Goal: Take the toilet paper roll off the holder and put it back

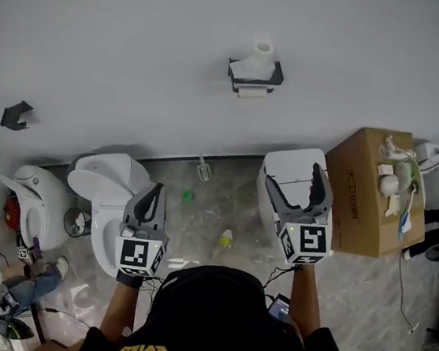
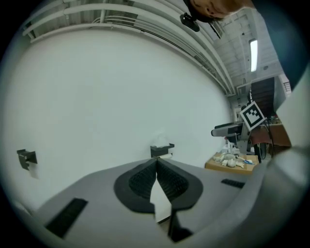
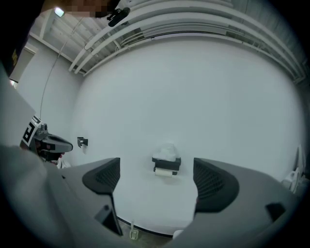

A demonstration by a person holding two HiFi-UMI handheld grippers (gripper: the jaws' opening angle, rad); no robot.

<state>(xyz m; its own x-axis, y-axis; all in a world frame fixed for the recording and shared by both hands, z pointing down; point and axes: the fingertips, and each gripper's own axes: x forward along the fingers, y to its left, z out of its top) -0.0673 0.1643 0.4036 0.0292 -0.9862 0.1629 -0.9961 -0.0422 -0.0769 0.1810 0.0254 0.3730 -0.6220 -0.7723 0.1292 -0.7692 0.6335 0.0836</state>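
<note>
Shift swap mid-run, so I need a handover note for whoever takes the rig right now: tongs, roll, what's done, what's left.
Left tongs: shut, nothing between them, held up well short of the wall.
Right tongs: open, empty, aimed at the holder, also well short of it.
Toilet paper roll: on the black wall holder, hanging under it. A white item sits on top; I can't tell what it is.
Done: nothing visible; neither tongs touches the roll.
Left: likely the whole job. Move in, take the roll off, then put it back.
</note>
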